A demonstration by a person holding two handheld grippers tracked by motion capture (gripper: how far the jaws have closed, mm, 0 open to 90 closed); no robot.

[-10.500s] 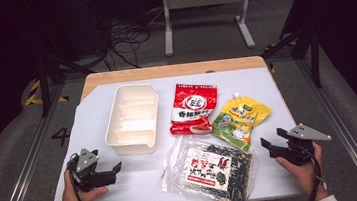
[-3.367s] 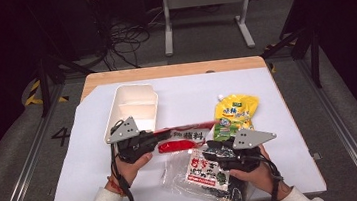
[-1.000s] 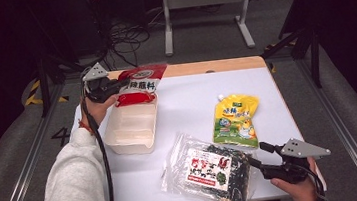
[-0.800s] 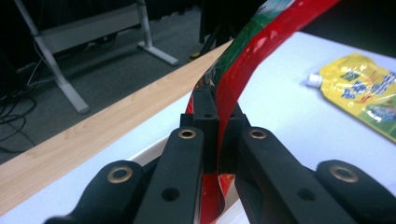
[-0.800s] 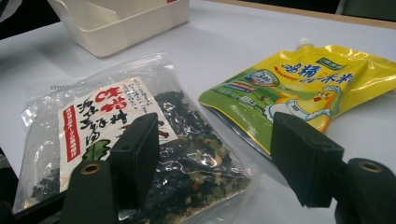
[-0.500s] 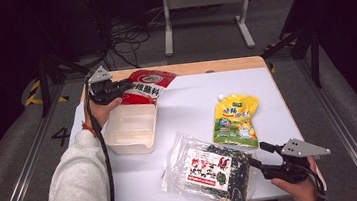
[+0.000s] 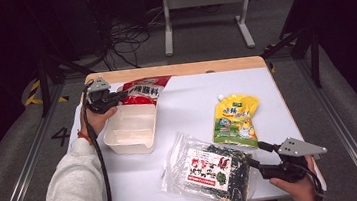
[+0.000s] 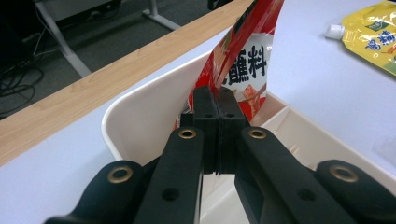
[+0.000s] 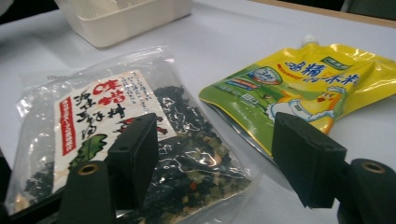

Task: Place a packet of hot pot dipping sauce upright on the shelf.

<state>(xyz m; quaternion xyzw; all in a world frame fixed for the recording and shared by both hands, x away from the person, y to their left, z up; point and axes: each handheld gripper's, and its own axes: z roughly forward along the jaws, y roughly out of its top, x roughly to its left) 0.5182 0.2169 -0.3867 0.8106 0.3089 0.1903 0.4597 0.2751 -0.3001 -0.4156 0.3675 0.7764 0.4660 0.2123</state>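
Red sauce packet sits pinched by its near edge in the left claw, jaws fully closed on it, long axis running away from the claw over the far end of the white tray, directly below. Right claw wide open, holding nothing, just short of the seaweed bag on the surface.

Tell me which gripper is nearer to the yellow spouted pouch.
Right. The right gripper, jaws open, sits just below the yellow pouch at the table's near right, beside the seaweed bag. The left gripper is across the table, clamped on the red packet over the white tray.
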